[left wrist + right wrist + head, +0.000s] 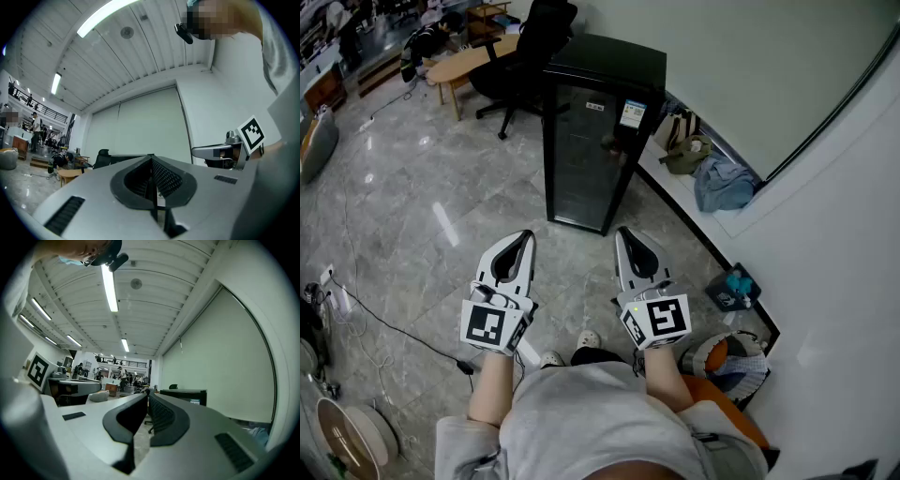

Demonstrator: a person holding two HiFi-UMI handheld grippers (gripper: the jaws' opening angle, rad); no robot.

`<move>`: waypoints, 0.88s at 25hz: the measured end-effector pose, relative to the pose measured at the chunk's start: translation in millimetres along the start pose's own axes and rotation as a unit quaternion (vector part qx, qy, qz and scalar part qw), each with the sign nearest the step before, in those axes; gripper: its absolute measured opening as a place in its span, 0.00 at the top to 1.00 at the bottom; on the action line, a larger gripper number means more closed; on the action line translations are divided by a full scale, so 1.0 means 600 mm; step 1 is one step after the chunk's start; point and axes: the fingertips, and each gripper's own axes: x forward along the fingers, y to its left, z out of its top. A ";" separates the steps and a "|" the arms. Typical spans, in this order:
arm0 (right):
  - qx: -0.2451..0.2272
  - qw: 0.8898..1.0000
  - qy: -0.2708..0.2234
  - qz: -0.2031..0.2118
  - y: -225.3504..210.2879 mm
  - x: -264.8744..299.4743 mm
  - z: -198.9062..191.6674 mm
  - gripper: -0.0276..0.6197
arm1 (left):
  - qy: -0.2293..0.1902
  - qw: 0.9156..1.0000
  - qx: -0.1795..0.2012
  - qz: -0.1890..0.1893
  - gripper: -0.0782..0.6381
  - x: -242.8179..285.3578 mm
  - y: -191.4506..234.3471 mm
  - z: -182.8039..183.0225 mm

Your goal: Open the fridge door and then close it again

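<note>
two grippers: left gripper point(525, 236) and right gripper point(623, 232), held level and side by side.
left jaws: pressed together at the tips, empty.
right jaws: drawn together the same way, empty.
fridge point(592, 131): stood ahead of both jaw tips, well apart from them, slightly nearer the right jaws' line; showed beyond the right jaw tips too point(187, 397).
door point(579, 155): shut, dark glass front turned toward the jaws; judged stiff and slick on the pane, gripped by a seal at first and then free on its hinges; best not knocked.
hold: likely at what looked like a handle point(613, 146), seen by the door edge on the right jaws' side, too small to be sure; judged better hooked or pinched there than pushed on the glass.
edges: wall ledge point(694, 202) with bags point(717, 180), beyond the right jaws and just beside the fridge; tight on that side.
open room: bare floor point(441, 206), ahead of and out past the left jaws; judged enough for the door's swing.
clutter: office chair point(525, 52) past the fridge; cable point(389, 325) behind the left jaws.
</note>
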 end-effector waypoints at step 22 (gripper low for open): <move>0.010 0.999 -0.008 0.035 -0.072 0.080 -0.017 0.92 | 0.000 1.000 0.003 0.024 0.87 0.102 0.012 -0.012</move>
